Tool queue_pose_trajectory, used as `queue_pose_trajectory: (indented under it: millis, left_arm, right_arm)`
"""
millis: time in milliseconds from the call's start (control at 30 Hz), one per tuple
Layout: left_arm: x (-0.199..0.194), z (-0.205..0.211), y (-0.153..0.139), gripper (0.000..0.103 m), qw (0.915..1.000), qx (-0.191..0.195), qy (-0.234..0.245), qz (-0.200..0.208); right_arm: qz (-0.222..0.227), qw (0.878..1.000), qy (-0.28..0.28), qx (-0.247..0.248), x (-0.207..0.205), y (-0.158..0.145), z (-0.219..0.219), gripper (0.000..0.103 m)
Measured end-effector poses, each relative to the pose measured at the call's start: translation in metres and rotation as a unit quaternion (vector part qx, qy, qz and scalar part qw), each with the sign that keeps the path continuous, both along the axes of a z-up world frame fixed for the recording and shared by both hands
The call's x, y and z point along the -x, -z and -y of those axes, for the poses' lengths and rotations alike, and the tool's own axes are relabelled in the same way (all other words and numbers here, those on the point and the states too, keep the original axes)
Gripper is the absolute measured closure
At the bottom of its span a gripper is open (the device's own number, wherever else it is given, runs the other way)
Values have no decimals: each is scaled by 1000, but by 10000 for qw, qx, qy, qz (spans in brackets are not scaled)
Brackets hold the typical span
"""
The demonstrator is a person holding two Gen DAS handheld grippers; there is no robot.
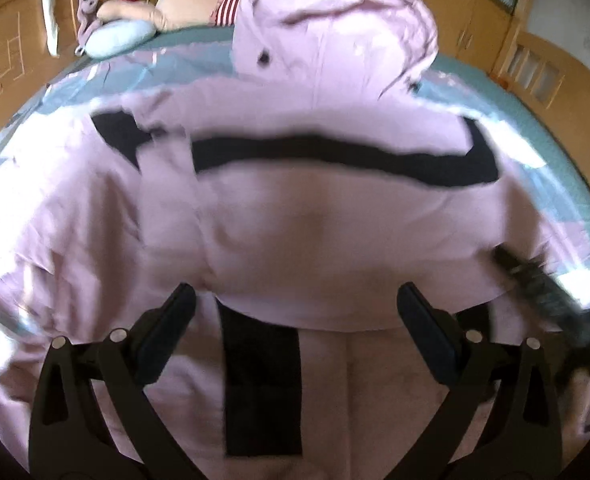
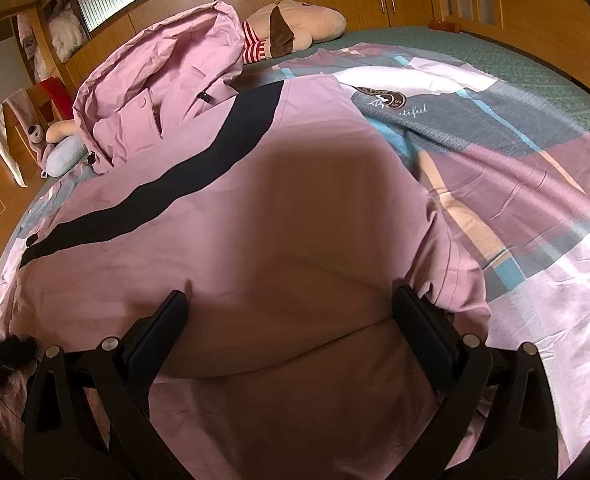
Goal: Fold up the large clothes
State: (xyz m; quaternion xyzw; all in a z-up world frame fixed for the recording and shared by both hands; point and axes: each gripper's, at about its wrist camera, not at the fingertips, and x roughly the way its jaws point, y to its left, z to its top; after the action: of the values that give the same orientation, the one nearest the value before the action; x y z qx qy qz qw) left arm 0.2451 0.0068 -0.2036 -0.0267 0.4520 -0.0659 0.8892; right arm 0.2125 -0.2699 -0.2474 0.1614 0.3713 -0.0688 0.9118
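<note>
Jacket [image 1: 295, 220], pink w/ black stripe, hood up top, lies flat on bed [image 2: 515, 184]. My L claw [image 1: 295, 300] & R claw [image 2: 291, 304] both spread wide, its folded edge between the fingers.

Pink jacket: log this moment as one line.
item: pink jacket, on bedspread | fold: bottom part folded up | left tool: open | right tool: open

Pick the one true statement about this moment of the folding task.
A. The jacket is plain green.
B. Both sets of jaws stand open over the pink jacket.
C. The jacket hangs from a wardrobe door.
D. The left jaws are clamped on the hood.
B: in each wrist view the jaws stand wide apart over the pink jacket, which lies on the bed, left gripper and right gripper alike.
</note>
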Motion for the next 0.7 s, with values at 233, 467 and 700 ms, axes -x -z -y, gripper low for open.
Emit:
queue_pose_trajectory:
  millis: [233,467,700]
  left_arm:
    - [9,-89,-63,2,9968,-585,-401,367]
    - [-26,-258,-14,2,9786,-23,-2040,-262]
    - [-27,-370,46,2,9262,1834,-3243,-575]
  right_arm:
    - [-14,10000,6,15,0,0,-1,1]
    - [-60,9999,41,91,0,-1,-3,1]
    - [-66,9999,46,87,1,-1,-3,1]
